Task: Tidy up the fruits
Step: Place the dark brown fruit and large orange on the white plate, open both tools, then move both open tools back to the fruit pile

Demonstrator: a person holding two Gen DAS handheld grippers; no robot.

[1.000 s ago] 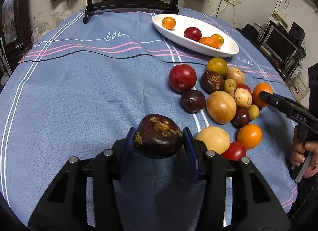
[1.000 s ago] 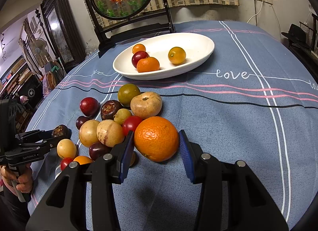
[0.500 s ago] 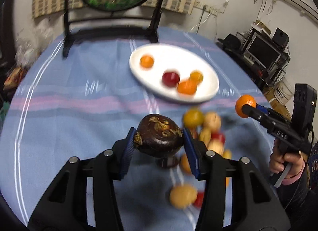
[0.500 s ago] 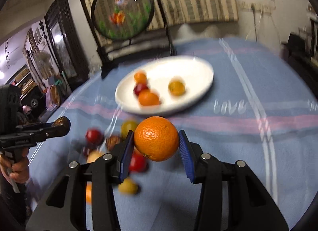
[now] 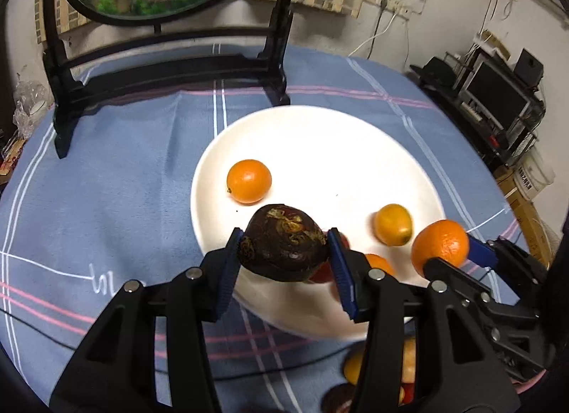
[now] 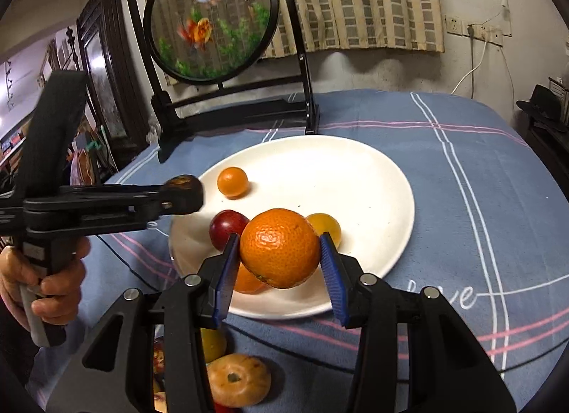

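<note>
Your left gripper (image 5: 286, 253) is clamped on a dark brown, scarred passion fruit (image 5: 282, 244), its blue pads pressed to both sides, and holds it above the near-left part of the white oval plate (image 5: 320, 135). Your right gripper (image 6: 279, 256) is closed on a large orange (image 6: 280, 247) and carries it over the plate's near edge. The left wrist view shows the plate from above, with a small orange (image 5: 249, 181) at its left and a yellow-orange fruit (image 5: 393, 224) at its right; the gripped passion fruit hides most of a red fruit there. The right wrist view shows that red plum (image 6: 227, 228) plainly, and another orange (image 6: 249, 281) half hidden under the left finger. Only this view shows your left hand (image 6: 53, 281) wrapped around the handle, and the whole round goldfish panel (image 6: 213, 18) on its black stand. Loose fruit, among it a tan speckled fruit (image 6: 237, 379), lies on the blue striped tablecloth (image 6: 480, 217) under the gripper's frame.
</note>
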